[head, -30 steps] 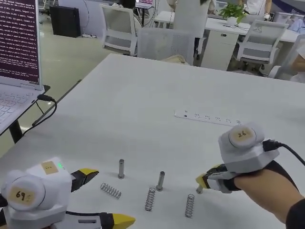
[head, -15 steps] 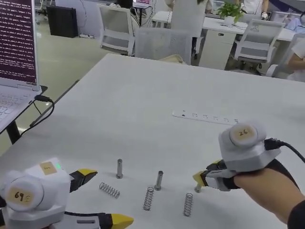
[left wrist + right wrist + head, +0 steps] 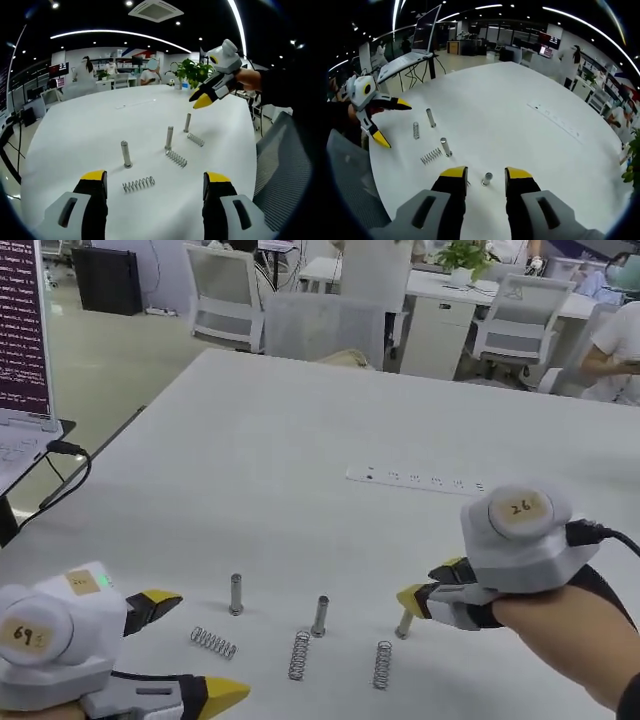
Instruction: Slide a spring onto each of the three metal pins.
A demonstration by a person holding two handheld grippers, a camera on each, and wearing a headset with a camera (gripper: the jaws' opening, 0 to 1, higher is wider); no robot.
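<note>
Yellow-tipped jaws of the right gripper (image 3: 487,173) stand parted either side of an upright metal pin (image 3: 487,178) at lower centre of the right gripper view, clasping nothing. The left gripper (image 3: 156,176) is spread wide and empty at the bottom of the left gripper view, with the nearest spring (image 3: 138,184) lying flat just ahead of its gap. Across the lower part of the head view, the middle pin (image 3: 320,615) and the left pin (image 3: 236,594) stand bare on the white table (image 3: 300,430). The middle spring (image 3: 298,655) and the right spring (image 3: 382,664) lie near their bases, touching neither, and a power strip (image 3: 415,481) sits well apart at centre. No spring is on a pin yet. The step in hand looks like steadying one pin while a spring is fetched. It would go best with the right gripper closing low on the shaft, leaving the top free. The left would pinch a spring lightly near one end, turn it upright over the pin and lower it straight. A hard squeeze could crush the coils, and a sideways nudge could topple a free-standing pin
</note>
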